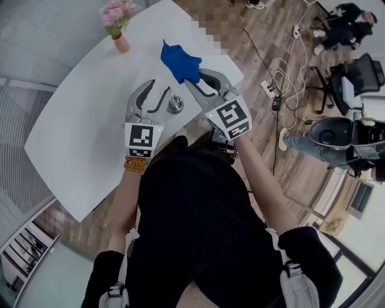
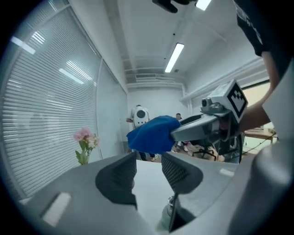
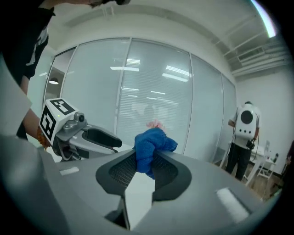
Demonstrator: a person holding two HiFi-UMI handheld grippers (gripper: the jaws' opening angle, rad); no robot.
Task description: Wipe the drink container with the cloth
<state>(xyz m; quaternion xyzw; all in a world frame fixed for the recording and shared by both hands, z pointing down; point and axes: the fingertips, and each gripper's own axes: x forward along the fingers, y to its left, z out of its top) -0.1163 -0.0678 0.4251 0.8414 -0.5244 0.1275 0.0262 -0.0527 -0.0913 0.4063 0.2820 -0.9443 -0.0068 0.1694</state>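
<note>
Drink container (image 2: pixel 167 212) half behind left claw (image 2: pixel 148 161); cloth (image 3: pixel 152 141) in right claw (image 3: pixel 146 164)

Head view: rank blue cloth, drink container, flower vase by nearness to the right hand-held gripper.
1. Blue cloth, held in the right hand-held gripper.
2. Drink container, on the table, left.
3. Flower vase, far left table edge.

the cloth (image 1: pixel 179 62) is bright blue, the counter (image 1: pixel 90 114) plain white, the drink container (image 1: pixel 175 103) silvery. the left hand-held gripper (image 1: pixel 160 86) and right hand-held gripper (image 1: pixel 194 76) are grey, with black-and-white square markers. the flowers (image 1: pixel 117 13) are pink, their vase (image 1: pixel 122 43) peach.
</note>
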